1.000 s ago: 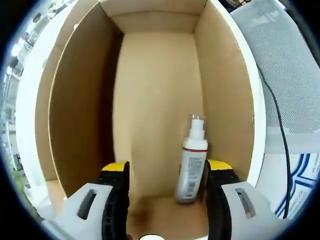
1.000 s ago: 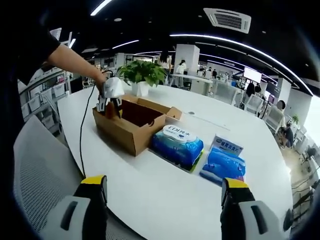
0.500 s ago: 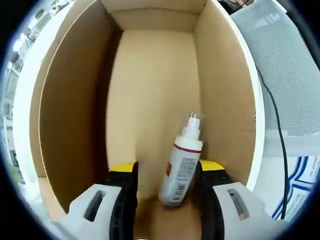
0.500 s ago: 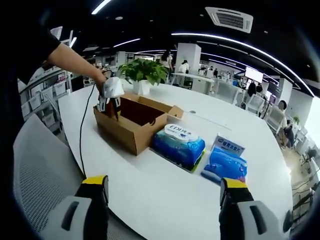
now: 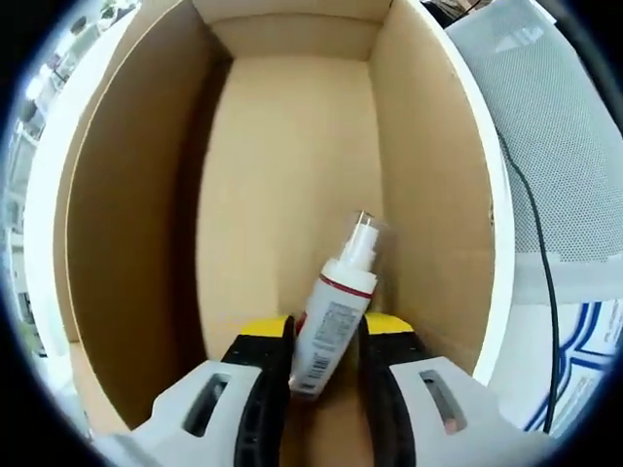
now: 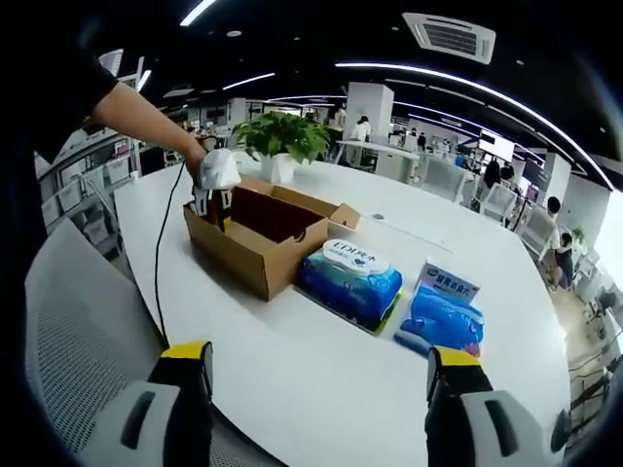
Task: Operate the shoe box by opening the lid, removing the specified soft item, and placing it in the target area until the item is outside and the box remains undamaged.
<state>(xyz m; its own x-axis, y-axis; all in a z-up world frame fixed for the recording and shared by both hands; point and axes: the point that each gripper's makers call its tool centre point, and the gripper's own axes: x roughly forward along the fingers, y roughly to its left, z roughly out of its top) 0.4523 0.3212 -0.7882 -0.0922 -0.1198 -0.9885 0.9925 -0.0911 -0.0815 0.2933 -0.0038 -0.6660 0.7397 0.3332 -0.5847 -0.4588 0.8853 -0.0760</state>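
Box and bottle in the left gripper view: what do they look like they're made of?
The box looks like plain brown cardboard: matte, with folded walls and a white outside. The bottle between the left claw jaws looks like smooth white plastic with a printed label, a red band and a clear cap, though the cap is blurry.

Spray bottle (image 5: 334, 316) base hidden between left tool (image 5: 324, 336) jaws

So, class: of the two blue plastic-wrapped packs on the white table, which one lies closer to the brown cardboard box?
The larger blue pack with the white oval label, lying right beside the cardboard box; the smaller blue pack sits farther away.
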